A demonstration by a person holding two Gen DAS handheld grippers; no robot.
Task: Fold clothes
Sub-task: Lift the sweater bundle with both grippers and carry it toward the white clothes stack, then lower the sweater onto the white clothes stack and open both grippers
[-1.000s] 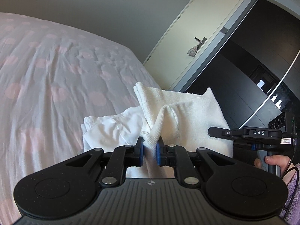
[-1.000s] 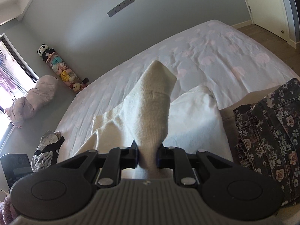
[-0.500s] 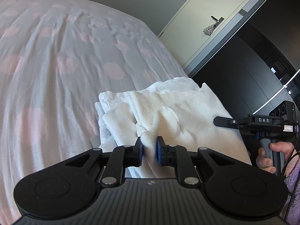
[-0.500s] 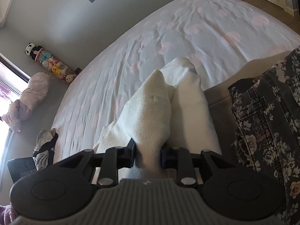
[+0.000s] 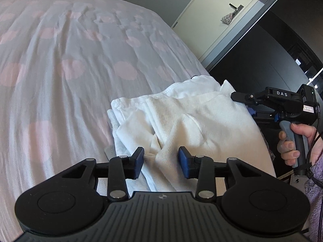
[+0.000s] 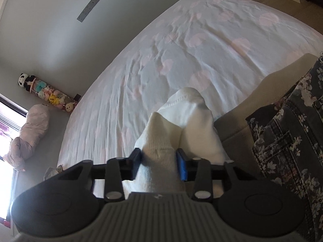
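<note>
Now the bed [image 5: 70, 64] fills the left view, a wide sheet in pale white with faded pink dots, rumpled into long shallow creases. Near its edge lies the sweater [image 5: 201, 125], cream and ribbed, folded over on itself, on top of a thinner white garment [image 5: 125, 109] whose hem pokes out to the left.

The left gripper [image 5: 161, 160] is low over the sweater's near fold, jaws opening, blue pads standing clear of the cloth on both sides, a ridge of knit loose between them. The right gripper [image 5: 250, 109] shows across the pile at the sweater's far corner, a hand [image 5: 292, 143] on its grey handle and a fuzzy lilac sleeve [image 5: 315, 183] behind.

From the right view, that gripper [image 6: 158, 166] has a thick roll of sweater [image 6: 161, 139] filling its gap, cloth touching both pads; the jaws are fairly wide and pinch it lightly. Just right of it a floral denim piece [image 6: 286, 137] lies on a beige bed-end [image 6: 238, 125].

Around the room: a grey wall [image 6: 60, 20] with a switch strip [image 6: 89, 7], a tube of plush toys [image 6: 46, 92] leaning in the corner, a lilac bundle [image 6: 28, 135] by the bright window [image 6: 6, 117]. Left view, a cream door [image 5: 222, 10] with something hung on its handle, and dark glossy panels [image 5: 272, 50] beside it.
</note>
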